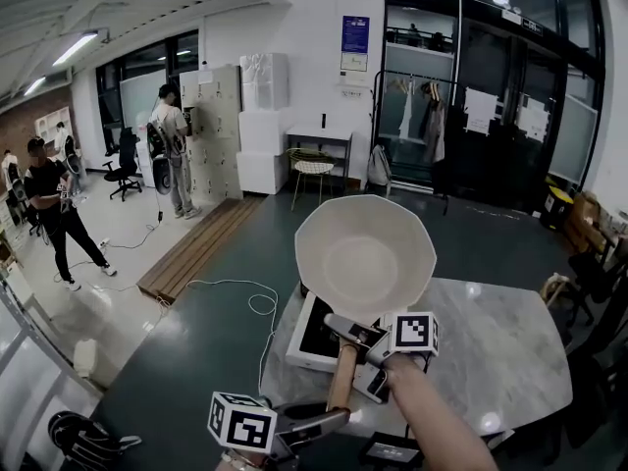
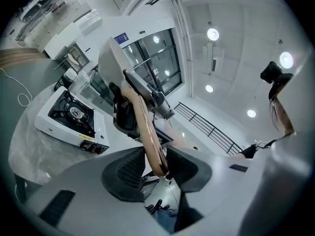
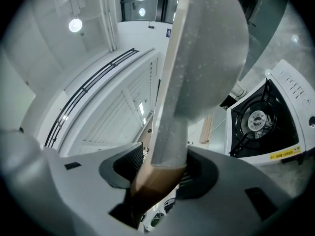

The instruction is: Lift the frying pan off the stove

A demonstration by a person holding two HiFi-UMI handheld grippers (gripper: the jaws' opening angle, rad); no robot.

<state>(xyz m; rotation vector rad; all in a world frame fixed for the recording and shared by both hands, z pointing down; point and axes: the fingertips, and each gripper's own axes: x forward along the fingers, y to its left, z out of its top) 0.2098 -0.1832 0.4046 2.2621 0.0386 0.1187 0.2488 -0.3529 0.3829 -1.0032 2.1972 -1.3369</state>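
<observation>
Two partly closed grippers are clamped on the handle point(image 1: 341, 376), the left gripper point(image 1: 329, 420) at its near wooden end and the right gripper point(image 1: 351, 334) farther along, nearer the pan point(image 1: 365, 253), which is held tilted beyond both, its long axis pointing away, clear above the stove point(image 1: 312, 334).

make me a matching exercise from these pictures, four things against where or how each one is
Things:
1 frying pan
2 stove
3 left claw
4 right claw

Places or states:
a shut on the wooden end of the handle
b sitting on the marble table
c up in the air, off the stove
d shut on the handle where the grey metal meets the wood

Pairs: 1-c, 2-b, 3-a, 4-d
</observation>
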